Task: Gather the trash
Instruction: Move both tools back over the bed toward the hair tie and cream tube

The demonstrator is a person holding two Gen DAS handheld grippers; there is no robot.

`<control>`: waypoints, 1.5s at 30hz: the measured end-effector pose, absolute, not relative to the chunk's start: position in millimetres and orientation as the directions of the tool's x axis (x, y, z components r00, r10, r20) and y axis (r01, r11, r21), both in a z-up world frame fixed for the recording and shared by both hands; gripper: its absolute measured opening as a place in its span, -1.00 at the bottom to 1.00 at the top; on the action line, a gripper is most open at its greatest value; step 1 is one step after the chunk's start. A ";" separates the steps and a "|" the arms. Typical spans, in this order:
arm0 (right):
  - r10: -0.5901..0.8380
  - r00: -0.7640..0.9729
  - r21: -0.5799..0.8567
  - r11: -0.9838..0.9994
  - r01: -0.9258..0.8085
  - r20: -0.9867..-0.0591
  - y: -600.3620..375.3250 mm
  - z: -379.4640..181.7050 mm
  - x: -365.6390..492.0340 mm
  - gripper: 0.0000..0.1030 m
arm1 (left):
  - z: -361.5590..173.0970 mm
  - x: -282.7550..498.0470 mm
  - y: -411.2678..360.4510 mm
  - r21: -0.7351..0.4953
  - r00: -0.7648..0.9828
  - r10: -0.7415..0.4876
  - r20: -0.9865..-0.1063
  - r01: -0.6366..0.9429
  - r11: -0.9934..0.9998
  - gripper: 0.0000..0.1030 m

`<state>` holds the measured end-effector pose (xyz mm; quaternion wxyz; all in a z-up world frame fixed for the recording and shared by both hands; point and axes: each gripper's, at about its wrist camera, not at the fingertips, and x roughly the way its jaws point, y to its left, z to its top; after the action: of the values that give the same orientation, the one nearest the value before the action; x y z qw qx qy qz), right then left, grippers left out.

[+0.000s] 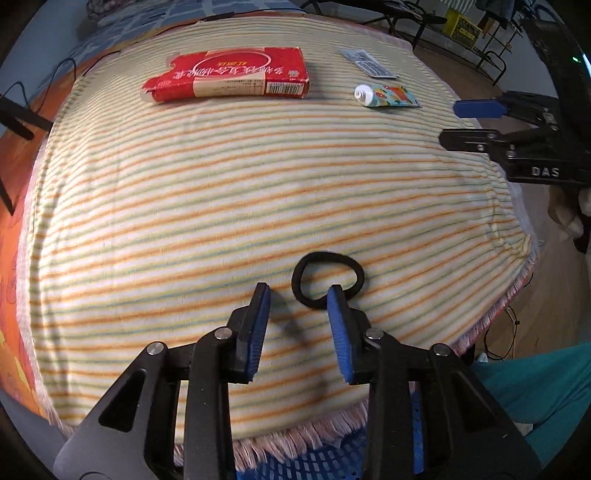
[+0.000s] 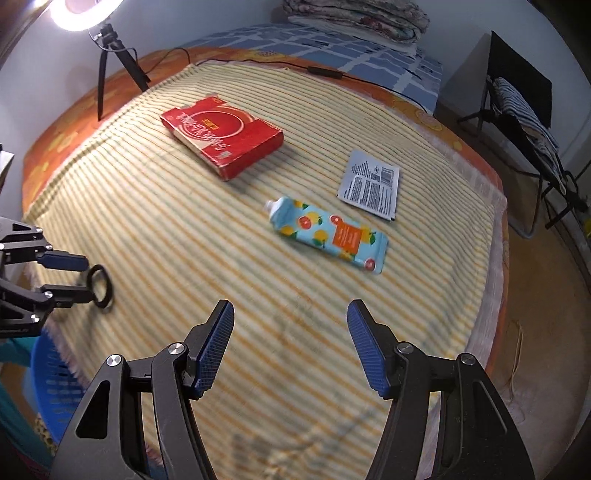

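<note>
On the striped blanket [image 1: 221, 203] lie a red carton [image 1: 229, 75] [image 2: 221, 136], a fruit-print tube [image 1: 386, 96] [image 2: 328, 232], a grey sachet [image 1: 371, 63] [image 2: 369, 184] and a black hair tie [image 1: 325, 255] [image 2: 110, 290]. My left gripper [image 1: 298, 288] [image 2: 83, 278] points down at the blanket's near edge. Its jaws stand apart, and one fingertip overlaps the near rim of the hair tie without pinching it. My right gripper [image 2: 290, 304] [image 1: 448, 123] hovers open over bare blanket, with the tube a short way beyond its fingertips and nothing between its fingers.
A blue mesh basket [image 1: 314, 461] [image 2: 48, 369] stands below the blanket's fringed edge, under the left gripper. A ring light [image 2: 85, 7] on a tripod and a black cable [image 2: 325, 72] sit at the bed's far side. A folding rack [image 2: 517, 107] with clothes stands to the right. A person's teal garment [image 1: 535, 387] shows near the basket.
</note>
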<state>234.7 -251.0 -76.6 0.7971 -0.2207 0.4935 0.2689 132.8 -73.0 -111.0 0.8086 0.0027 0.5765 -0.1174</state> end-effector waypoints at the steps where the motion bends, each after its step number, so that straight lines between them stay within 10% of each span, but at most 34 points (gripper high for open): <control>1: 0.207 0.367 -0.091 0.754 -0.651 -0.907 -249.0 -79.3 238.6 0.22 | -110.8 135.6 -73.8 -0.127 0.312 -0.185 -0.932 0.197 0.972 -0.56; 10: 0.161 0.377 -0.159 0.710 -0.686 -0.912 -230.5 -98.0 259.3 0.22 | -110.5 151.2 -72.8 -0.117 0.326 -0.180 -0.928 0.204 0.972 -0.87; 36: 0.256 0.315 -0.024 0.741 -0.671 -0.914 -212.2 -98.5 313.6 -0.23 | -98.0 150.3 -43.2 -0.141 0.354 -0.192 -0.915 0.166 0.976 -0.90; 45: 0.236 0.277 -0.043 0.683 -0.729 -0.931 -213.8 -99.3 319.5 -0.04 | -92.0 149.4 -38.2 -0.148 0.362 -0.196 -0.911 0.156 0.976 -0.90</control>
<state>319.5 -213.8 -99.3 0.7619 -0.2410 0.5110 0.3168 149.4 -38.2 -92.0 0.8249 -0.0180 0.5548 -0.1069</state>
